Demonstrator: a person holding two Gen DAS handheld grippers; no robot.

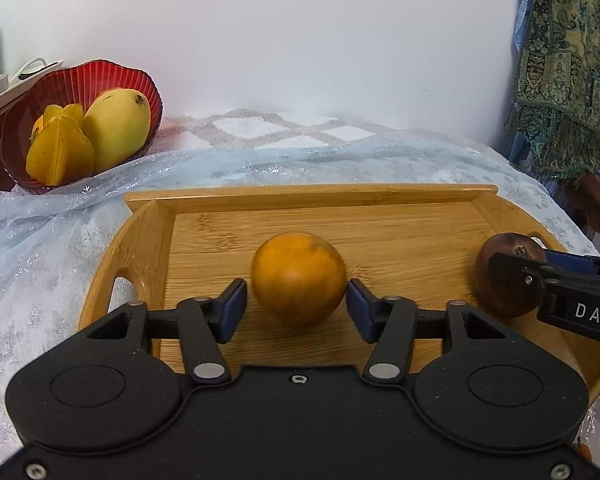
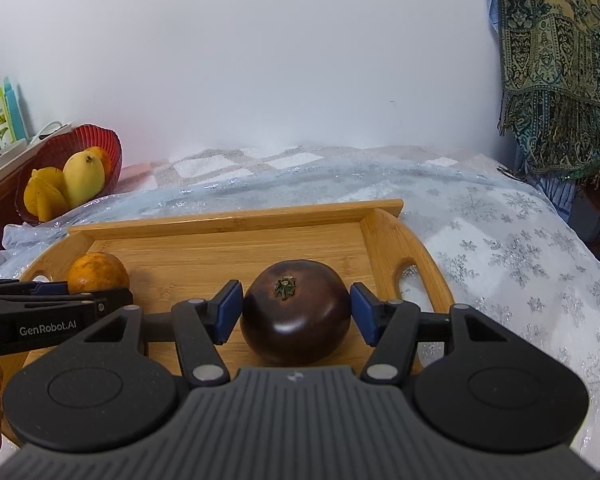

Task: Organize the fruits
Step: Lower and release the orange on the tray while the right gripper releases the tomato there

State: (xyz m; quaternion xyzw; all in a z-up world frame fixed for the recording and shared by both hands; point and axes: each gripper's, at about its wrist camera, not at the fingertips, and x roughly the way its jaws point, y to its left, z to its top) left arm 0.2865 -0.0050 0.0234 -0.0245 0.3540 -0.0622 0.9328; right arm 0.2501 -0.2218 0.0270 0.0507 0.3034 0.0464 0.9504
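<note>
The orange (image 1: 299, 278) sits mid-tray between the pads of my left claw (image 1: 296, 310); there's a small gap on the left pad and the right pad is at or near the skin, so I read that claw as apart, not gripping. The dark round fruit (image 2: 296, 310) is on the tray's right end, w/ my right claw (image 2: 296, 312) hugging both its sides, looks clamped on it. The wooden tray (image 2: 236, 216) lies on a snowflake cloth (image 2: 520, 248). The red bowl (image 1: 80, 76), back left, holds a mango (image 1: 118, 128) & starfruit (image 1: 60, 152). Step, I'd say: fruit placed on tray or about to be picked. Next needs a clean release or squeeze w/o rolling.
</note>
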